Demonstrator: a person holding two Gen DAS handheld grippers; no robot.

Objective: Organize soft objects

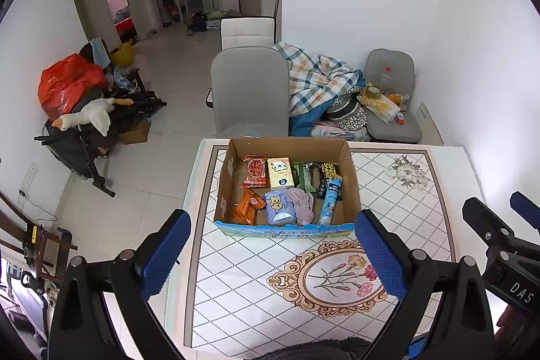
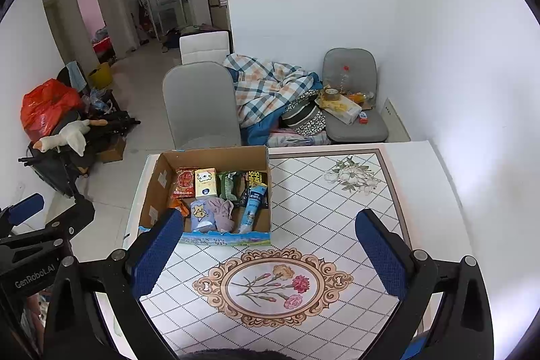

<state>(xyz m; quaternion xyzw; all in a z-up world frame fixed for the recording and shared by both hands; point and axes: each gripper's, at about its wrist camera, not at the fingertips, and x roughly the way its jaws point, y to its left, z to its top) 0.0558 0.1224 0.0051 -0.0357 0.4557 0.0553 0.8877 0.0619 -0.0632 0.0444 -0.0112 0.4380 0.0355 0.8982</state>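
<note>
A cardboard box (image 1: 351,177) (image 2: 153,188) stands at the far side of the table. It holds snack packets, a yellow tissue pack (image 1: 279,172) (image 2: 205,181), a blue tissue pack (image 1: 279,209) (image 2: 200,215), a mauve cloth (image 1: 301,199) (image 2: 221,211) and a blue tube (image 1: 330,199) (image 2: 251,208). My left gripper (image 1: 275,262) is open and empty, held above the table in front of the box. My right gripper (image 2: 270,258) is open and empty, to the right of the box's front. A dark fuzzy thing shows at the bottom edge of both views (image 1: 317,348) (image 2: 229,355).
The table (image 1: 388,191) (image 2: 337,208) has a diamond-pattern cloth with a flower medallion. A grey chair (image 1: 249,93) (image 2: 200,103) stands behind the box. A plaid blanket (image 1: 317,80) and a cluttered seat lie behind the table. White walls lie to the right.
</note>
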